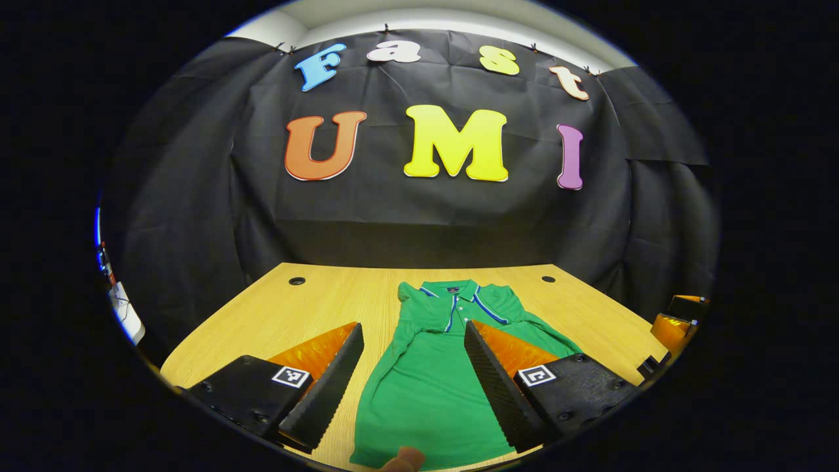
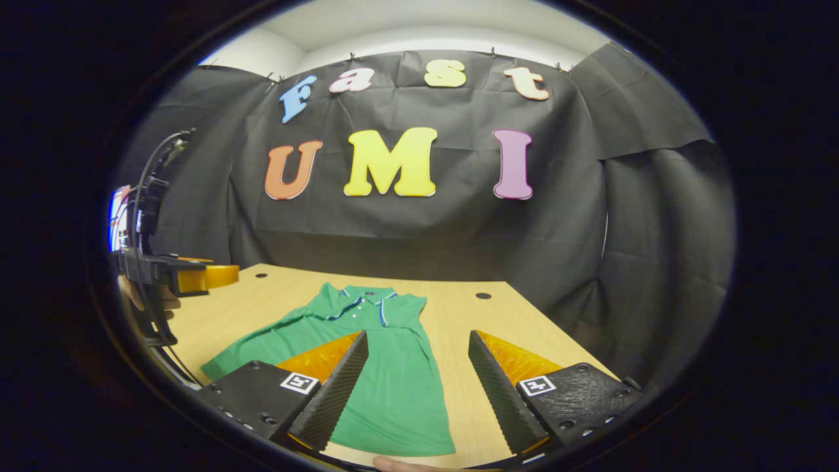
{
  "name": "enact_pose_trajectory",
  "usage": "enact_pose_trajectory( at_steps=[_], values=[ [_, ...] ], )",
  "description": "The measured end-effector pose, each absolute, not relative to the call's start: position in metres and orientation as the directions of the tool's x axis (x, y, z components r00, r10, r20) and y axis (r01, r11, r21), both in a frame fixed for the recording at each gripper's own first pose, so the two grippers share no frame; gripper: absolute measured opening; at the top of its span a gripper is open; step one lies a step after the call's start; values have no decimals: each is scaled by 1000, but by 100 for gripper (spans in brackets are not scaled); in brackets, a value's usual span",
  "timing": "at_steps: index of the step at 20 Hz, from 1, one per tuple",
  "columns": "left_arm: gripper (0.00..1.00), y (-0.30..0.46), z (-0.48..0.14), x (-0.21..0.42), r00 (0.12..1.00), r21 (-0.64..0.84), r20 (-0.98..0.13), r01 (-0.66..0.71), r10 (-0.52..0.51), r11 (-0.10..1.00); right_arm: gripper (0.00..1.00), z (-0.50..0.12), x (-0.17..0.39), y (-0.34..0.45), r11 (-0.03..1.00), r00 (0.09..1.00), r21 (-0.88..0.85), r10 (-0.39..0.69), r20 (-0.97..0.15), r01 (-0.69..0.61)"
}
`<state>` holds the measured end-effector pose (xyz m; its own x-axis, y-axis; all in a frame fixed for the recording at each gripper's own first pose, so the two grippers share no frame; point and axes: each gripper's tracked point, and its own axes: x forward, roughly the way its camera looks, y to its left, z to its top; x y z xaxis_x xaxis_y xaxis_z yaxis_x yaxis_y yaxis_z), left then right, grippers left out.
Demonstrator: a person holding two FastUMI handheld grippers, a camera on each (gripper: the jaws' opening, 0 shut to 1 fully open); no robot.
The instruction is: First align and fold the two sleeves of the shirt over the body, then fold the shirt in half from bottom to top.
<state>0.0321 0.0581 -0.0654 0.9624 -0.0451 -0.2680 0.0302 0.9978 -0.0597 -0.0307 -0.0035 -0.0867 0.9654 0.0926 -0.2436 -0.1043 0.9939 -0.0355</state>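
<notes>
A green polo shirt (image 1: 426, 373) lies flat on the wooden table (image 1: 314, 301), collar at the far end and hem toward me. In the left gripper view one sleeve (image 1: 550, 337) spreads out to the right, partly behind a finger. My left gripper (image 1: 413, 326) hovers open over the shirt's lower body, holding nothing. In the right gripper view the shirt (image 2: 387, 373) spreads a sleeve (image 2: 242, 354) to the left. My right gripper (image 2: 418, 334) is open above the shirt's right edge and bare table (image 2: 459, 341). The left gripper (image 2: 196, 276), held by a hand, shows at the far left.
Round cable holes (image 1: 297, 280) (image 1: 548, 278) sit near the table's far corners. The right gripper (image 1: 682, 321) shows at the right rim of the left gripper view. A fingertip (image 1: 403, 459) pokes in at the bottom. Black cloth closes off the back and sides.
</notes>
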Motion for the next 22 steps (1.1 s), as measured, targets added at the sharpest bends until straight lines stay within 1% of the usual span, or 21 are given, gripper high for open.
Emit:
enact_pose_trajectory(
  at_steps=[2, 4, 5, 8, 9, 10, 12, 15, 18, 22],
  values=[
    [99, 71, -70, 18, 962, -40, -272, 24, -34, 999, 95, -98, -29, -7, 995, 960, -47, 73, -269, -88],
    [99, 82, -79, 5, 958, -24, -285, 9, -16, 1000, 94, -109, -27, -17, 996, 956, -77, 24, -292, -48],
    [99, 81, -86, -1, 956, -30, -293, 11, -20, 999, 95, -116, -26, -22, 995, 953, -92, -1, -304, -28],
    [100, 79, -127, -21, 927, -60, -373, 22, -43, 998, 95, -143, -26, -33, 995, 933, -103, -31, -358, -6],
    [100, 78, -141, -28, 912, -64, -408, 24, -48, 998, 97, -156, -27, -39, 994, 920, -109, -46, -390, 4],
    [100, 79, -154, -32, 899, -55, -436, 24, -46, 998, 95, -173, -30, -46, 993, 900, -116, -63, -432, 13],
    [100, 88, -178, -40, 871, -37, -491, 1, -19, 999, 95, -202, -37, -48, 995, 853, -103, -48, -519, -6],
    [100, 90, -206, -55, 807, -88, -590, -24, -33, 996, 96, -224, -50, -48, 997, 804, -73, -16, -595, -34],
    [100, 83, -225, -64, 751, -128, -659, -58, -41, 990, 95, -231, -53, -41, 996, 782, -58, 14, -623, -63],
    [100, 79, -239, -71, 703, -119, -709, -57, -45, 991, 95, -244, -59, -44, 997, 745, -55, 6, -667, -57]
  ],
)
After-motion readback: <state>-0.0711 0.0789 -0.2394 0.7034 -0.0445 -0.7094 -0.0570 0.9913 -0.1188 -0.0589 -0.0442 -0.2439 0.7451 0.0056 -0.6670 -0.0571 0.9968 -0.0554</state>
